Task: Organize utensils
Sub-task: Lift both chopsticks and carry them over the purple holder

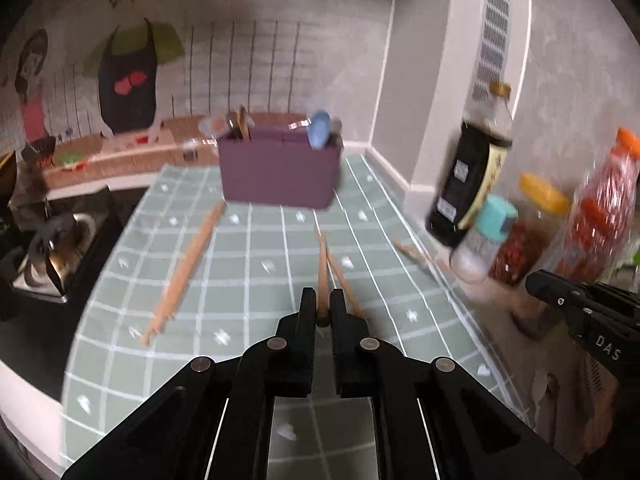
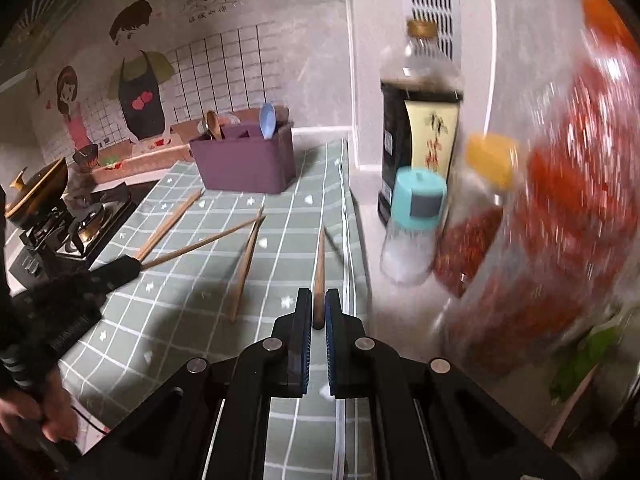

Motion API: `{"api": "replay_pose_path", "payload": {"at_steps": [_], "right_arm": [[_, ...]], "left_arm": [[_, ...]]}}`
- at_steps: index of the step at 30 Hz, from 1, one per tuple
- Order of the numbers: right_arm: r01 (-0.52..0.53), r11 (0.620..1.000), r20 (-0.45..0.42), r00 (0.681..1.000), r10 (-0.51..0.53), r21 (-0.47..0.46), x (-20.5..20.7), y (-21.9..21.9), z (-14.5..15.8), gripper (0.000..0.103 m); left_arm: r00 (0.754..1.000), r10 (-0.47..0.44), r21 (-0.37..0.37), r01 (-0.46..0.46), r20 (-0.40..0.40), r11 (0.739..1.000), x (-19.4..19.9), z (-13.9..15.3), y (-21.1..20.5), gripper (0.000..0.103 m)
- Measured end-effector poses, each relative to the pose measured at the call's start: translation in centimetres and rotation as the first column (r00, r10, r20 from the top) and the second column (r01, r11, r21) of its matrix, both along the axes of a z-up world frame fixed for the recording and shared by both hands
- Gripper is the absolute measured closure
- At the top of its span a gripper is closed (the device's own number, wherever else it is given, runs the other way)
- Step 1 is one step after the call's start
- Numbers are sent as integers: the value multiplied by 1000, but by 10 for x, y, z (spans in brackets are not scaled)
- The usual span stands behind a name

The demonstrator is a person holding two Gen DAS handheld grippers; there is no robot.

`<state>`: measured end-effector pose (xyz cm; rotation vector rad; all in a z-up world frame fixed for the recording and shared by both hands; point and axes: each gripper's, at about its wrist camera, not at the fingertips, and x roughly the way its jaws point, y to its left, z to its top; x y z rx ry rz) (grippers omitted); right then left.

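Observation:
A purple utensil holder (image 1: 280, 168) stands at the back of the green checked mat (image 1: 248, 264), with a blue spoon (image 1: 320, 128) and a wooden spoon in it; it also shows in the right wrist view (image 2: 244, 164). My left gripper (image 1: 322, 308) is shut on a wooden chopstick (image 1: 322, 272) above the mat. My right gripper (image 2: 318, 312) is shut on another wooden chopstick (image 2: 319, 268). More chopsticks lie loose on the mat (image 1: 188, 264) (image 2: 244, 264) (image 2: 168, 224).
A soy sauce bottle (image 2: 416, 140), a teal-capped shaker (image 2: 412, 224), a chili jar and a red bottle (image 2: 560, 220) stand at the right. A gas stove with a pot (image 2: 48, 200) sits at the left. A wall lies behind the holder.

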<state>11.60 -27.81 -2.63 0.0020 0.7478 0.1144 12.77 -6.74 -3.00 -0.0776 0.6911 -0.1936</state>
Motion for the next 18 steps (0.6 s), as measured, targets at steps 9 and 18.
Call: {"api": "replay_pose_path", "payload": {"at_steps": [9,18], "right_arm": [[-20,996,131,991,31,-85,33,34,67,99],[-45,991,-4,999,44,-126,40,25,25,72]], "left_arm": [[996,-25,19,24,82,1000,32,63,43,96],[995,5,-26,-3,103,1000,47,79,76,96]]}}
